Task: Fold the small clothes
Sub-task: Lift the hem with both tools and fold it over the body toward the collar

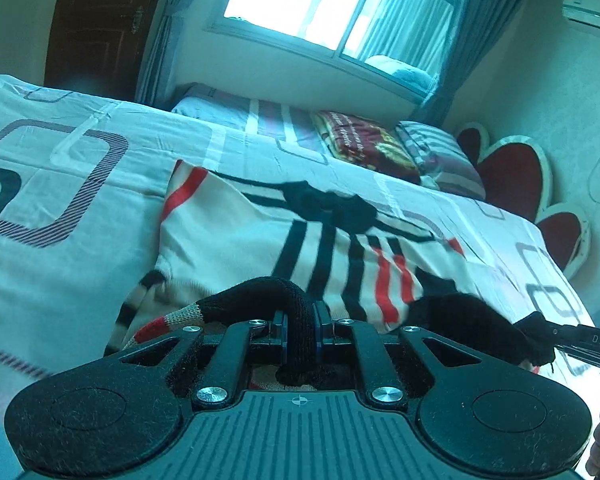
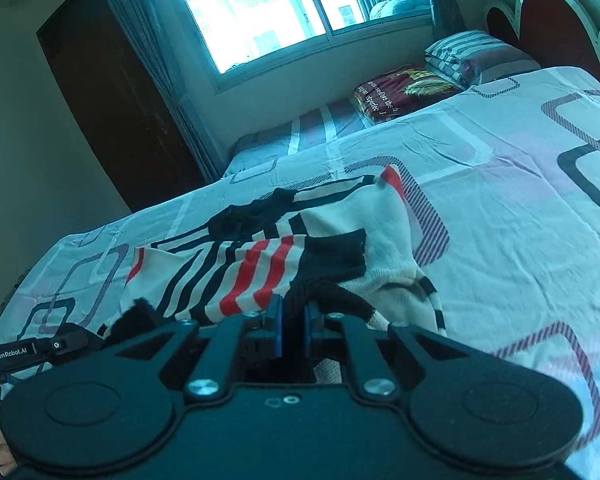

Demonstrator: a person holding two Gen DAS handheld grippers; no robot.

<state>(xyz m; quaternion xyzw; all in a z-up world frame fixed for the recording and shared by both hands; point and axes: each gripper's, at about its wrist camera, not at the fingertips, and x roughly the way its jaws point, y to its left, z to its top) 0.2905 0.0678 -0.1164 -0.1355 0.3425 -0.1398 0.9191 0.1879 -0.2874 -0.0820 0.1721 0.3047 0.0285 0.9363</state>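
**Operator:** My left gripper (image 1: 300, 334) is clamped tight on the black ribbed hem (image 1: 288, 300) of the sweater (image 1: 236, 240), and my right gripper (image 2: 292, 320) is pinched just as tight on the same black band. Both hold the near edge up off the bed (image 1: 80, 208), while the rest of the striped knit lies ahead, toward the window (image 1: 332, 4).

**Spotter:** What worries you?

**Operator:** The knit is thick and bunched between the pads, so I judge one side could slip if I pull unevenly, and the fold would land crooked. A sleeve with a black cuff (image 2: 336, 250) is lying over the body; carrying the hem forward could trap it in a lump.

**Spotter:** Anything nearby?

**Operator:** The folded red blanket (image 1: 360, 142) and pillow (image 1: 440, 152) are well apart, near the headboard (image 1: 512, 172).
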